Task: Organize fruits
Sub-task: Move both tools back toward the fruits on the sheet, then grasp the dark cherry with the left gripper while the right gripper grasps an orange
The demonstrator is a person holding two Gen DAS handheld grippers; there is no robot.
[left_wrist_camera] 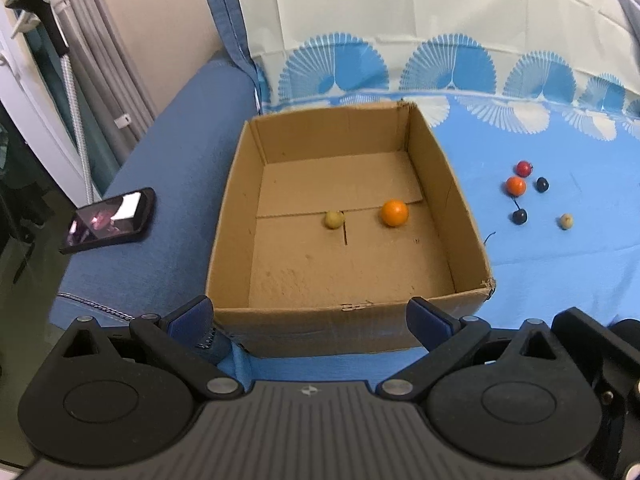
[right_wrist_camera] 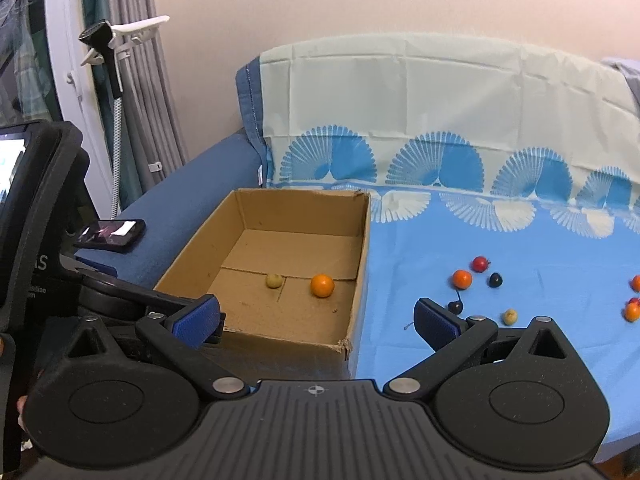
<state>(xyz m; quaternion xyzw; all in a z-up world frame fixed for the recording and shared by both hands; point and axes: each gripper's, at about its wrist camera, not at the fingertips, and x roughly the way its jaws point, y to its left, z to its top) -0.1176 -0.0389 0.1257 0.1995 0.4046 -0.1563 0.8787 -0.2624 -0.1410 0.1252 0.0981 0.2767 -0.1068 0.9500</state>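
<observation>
Left wrist view first: we note a phone [left_wrist_camera: 110, 216] lying on the blue sofa arm, well left of the cardboard box [left_wrist_camera: 236, 200]. We find two items inside the box, a small yellowish fruit [left_wrist_camera: 334, 219] and, to its right, an orange [left_wrist_camera: 394, 213], apart from each other on the floor panel. On the blue cloth [left_wrist_camera: 540, 280] right of the box lie five loose fruits, among them a red one [left_wrist_camera: 523, 168] and an orange one [left_wrist_camera: 515, 186]. Our left gripper [left_wrist_camera: 316, 318] hangs before the box's near wall, fingers spread wide, holding nothing. Our right gripper [right_wrist_camera: 316, 318] is likewise spread and empty. Lettering on the device at far left is cut off; we read only "AS".
</observation>
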